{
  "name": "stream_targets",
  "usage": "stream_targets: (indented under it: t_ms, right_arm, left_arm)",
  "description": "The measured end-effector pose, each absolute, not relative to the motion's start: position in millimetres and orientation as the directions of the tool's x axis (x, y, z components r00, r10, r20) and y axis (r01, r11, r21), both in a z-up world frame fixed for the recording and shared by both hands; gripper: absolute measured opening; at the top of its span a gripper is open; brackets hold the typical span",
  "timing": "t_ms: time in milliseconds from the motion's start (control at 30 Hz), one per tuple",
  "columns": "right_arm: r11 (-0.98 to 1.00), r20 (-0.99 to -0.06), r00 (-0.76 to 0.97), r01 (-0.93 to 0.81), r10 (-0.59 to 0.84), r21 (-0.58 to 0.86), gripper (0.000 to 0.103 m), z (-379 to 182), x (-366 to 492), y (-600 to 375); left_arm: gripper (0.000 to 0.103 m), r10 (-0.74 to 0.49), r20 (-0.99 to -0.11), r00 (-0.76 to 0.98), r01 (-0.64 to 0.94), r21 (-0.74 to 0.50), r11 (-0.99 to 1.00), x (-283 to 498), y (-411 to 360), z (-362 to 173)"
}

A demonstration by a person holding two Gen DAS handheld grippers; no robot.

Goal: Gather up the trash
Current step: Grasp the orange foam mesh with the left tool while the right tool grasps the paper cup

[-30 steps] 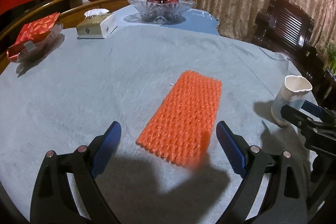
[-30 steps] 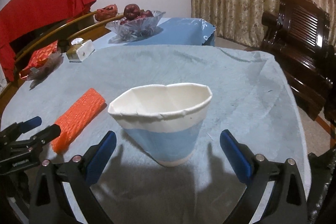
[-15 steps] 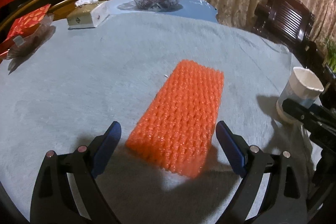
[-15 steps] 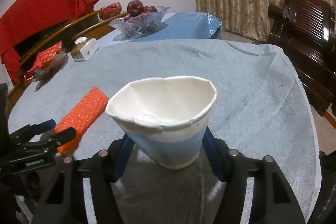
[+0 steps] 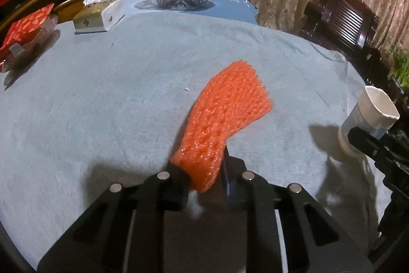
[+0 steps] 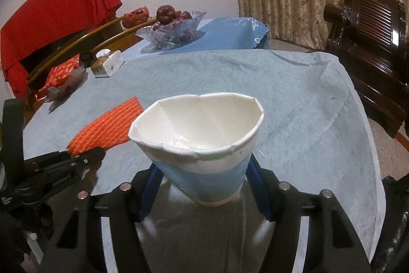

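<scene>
1. The grey cloth-covered table (image 5: 102,99) carried both pieces of trash.
2. The left gripper (image 5: 204,181) was clamped on the near end of the orange foam net (image 5: 230,106), which looked light and floppy, its far end curling free.
3. The right gripper (image 6: 204,186) pinched the crumpled paper cup (image 6: 199,135) low on its blue band; thin walls probably crush easily.

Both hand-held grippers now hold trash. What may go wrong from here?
1. The left hand-held gripper pinches only one end of the orange foam net; the net may slip out.
2. The right hand-held gripper squeezes the already dented paper cup low; it may crumple further or tip when lifted.
</scene>
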State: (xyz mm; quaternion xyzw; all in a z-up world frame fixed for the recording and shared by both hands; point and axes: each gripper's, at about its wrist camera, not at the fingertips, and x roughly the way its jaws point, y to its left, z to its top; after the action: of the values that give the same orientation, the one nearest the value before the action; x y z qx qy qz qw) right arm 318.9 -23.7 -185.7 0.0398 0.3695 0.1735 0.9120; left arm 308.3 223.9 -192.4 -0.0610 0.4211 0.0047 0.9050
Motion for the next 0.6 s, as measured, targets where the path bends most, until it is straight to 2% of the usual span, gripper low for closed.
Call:
stream_targets:
  t_ms: [600]
  right_arm:
    - [0.936, -0.611, 0.710, -0.292, 0.350, 0.197, 0.063, -144.4, 273.1, -48.0]
  left_arm:
    - [0.018, -0.042, -0.678, 0.734, -0.035, -0.100, 0.994, 249.0, 178.7, -134.5]
